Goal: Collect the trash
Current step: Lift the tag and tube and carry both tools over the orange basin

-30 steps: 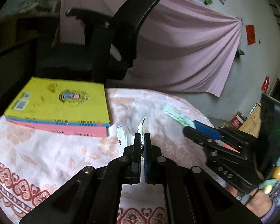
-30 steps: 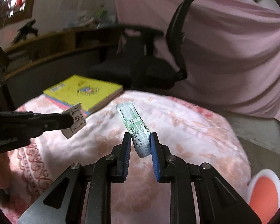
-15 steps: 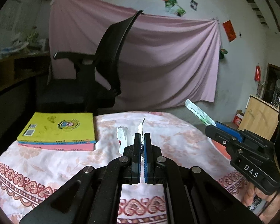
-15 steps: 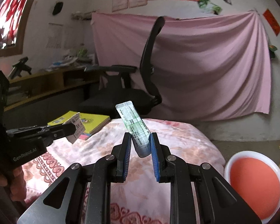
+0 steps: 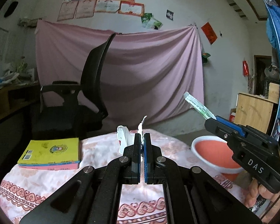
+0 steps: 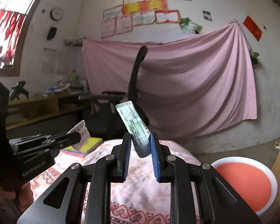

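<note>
My left gripper is shut on a torn white wrapper, held above the table; it also shows in the right wrist view. My right gripper is shut on a green and white tube, which sticks up and to the left between the pads. The tube also shows in the left wrist view, at the right. An orange bin with a white rim stands on the floor to the right of the table; it also shows in the left wrist view.
A table with a pink flowered cloth lies below both grippers. A stack of yellow and pink books lies at its left. A black office chair stands behind the table. A wooden cabinet stands at the right.
Both grippers have risen from the table with their items and tilted up. The orange bin has come into view at the right.
</note>
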Demonstrator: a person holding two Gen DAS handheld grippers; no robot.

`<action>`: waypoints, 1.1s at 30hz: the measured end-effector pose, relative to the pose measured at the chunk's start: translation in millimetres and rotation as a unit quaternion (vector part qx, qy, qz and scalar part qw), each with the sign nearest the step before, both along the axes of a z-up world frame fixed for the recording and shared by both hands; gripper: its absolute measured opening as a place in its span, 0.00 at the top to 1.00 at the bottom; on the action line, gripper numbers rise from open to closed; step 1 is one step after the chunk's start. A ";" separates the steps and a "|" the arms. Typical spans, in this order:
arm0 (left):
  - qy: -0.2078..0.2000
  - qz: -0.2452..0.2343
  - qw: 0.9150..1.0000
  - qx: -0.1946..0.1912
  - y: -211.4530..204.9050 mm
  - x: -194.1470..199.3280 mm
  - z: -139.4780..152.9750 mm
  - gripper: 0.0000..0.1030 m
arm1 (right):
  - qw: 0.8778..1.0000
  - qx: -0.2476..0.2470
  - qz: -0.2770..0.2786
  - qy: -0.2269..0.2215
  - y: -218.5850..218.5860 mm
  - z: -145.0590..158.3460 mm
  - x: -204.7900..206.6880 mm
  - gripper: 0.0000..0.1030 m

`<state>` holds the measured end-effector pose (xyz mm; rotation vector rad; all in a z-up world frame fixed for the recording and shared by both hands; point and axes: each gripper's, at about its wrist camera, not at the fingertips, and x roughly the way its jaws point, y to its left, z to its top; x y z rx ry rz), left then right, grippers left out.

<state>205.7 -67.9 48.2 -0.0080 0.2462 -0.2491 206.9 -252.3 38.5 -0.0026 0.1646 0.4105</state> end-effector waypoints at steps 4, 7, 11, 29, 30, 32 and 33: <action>-0.013 -0.012 1.000 0.004 -14.6 -2.6 6.5 0.99 | 1.000 0.017 -0.016 -0.016 -19.1 5.0 -3.9 0.82; -0.025 -0.024 0.999 0.012 -30.1 -3.7 12.6 0.99 | 0.999 0.025 -0.032 -0.026 -32.7 8.7 -5.4 0.82; -0.043 -0.042 0.998 0.028 -56.7 -4.4 20.1 0.99 | 0.997 0.038 -0.053 -0.033 -53.1 11.5 -6.1 0.82; -0.052 -0.111 0.991 0.056 -156.0 7.9 19.4 0.99 | 0.986 0.087 -0.141 -0.024 -131.5 7.6 -5.1 0.82; -0.049 -0.114 0.991 0.056 -160.8 10.1 18.1 0.99 | 0.985 0.091 -0.146 -0.019 -135.4 6.1 -3.3 0.82; -0.039 -0.122 0.990 0.053 -168.1 14.9 14.7 0.99 | 0.983 0.095 -0.155 -0.009 -141.7 3.1 1.0 0.82; -0.033 -0.125 0.990 0.051 -171.1 17.3 13.4 0.99 | 0.982 0.097 -0.159 -0.003 -144.4 1.5 3.4 0.82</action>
